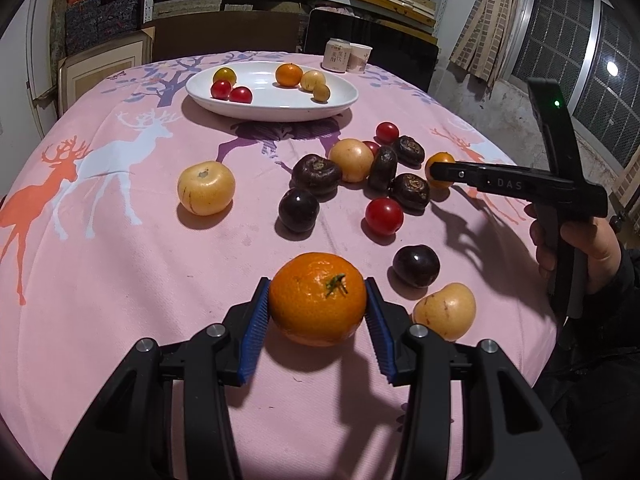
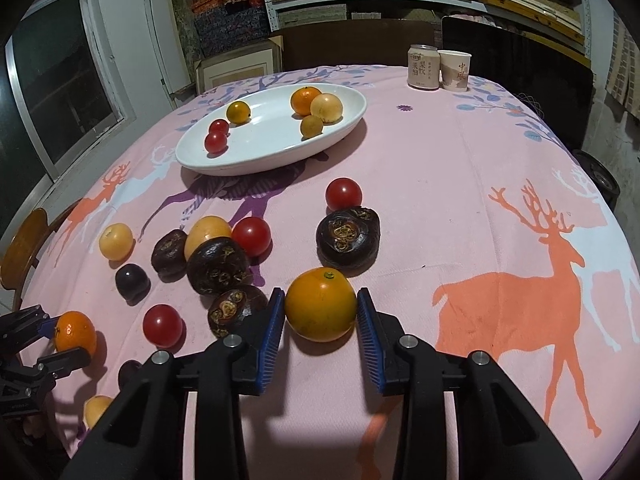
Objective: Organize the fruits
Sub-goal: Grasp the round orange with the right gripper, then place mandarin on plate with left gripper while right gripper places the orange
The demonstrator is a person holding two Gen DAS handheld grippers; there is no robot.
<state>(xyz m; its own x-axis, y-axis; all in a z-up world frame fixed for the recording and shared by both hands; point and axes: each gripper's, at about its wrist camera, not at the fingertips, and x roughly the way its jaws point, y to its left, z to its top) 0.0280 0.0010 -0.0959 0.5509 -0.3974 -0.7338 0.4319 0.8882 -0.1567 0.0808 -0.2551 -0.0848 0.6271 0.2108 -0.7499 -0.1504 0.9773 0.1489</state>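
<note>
My left gripper is shut on a tangerine with a green stem, at the near side of the pink tablecloth; both blue pads touch its sides. It also shows in the right wrist view. My right gripper has its blue pads against a yellow-orange citrus fruit resting on the cloth. A white oval plate at the far side holds several fruits: red tomatoes, an orange, yellow fruits. Loose fruits lie between: dark water chestnuts, red tomatoes, dark plums, yellow fruits.
A drink can and a paper cup stand at the table's far edge. Dark chairs stand behind the table, and shelves with boxes line the back wall. A wooden chair stands at the left side.
</note>
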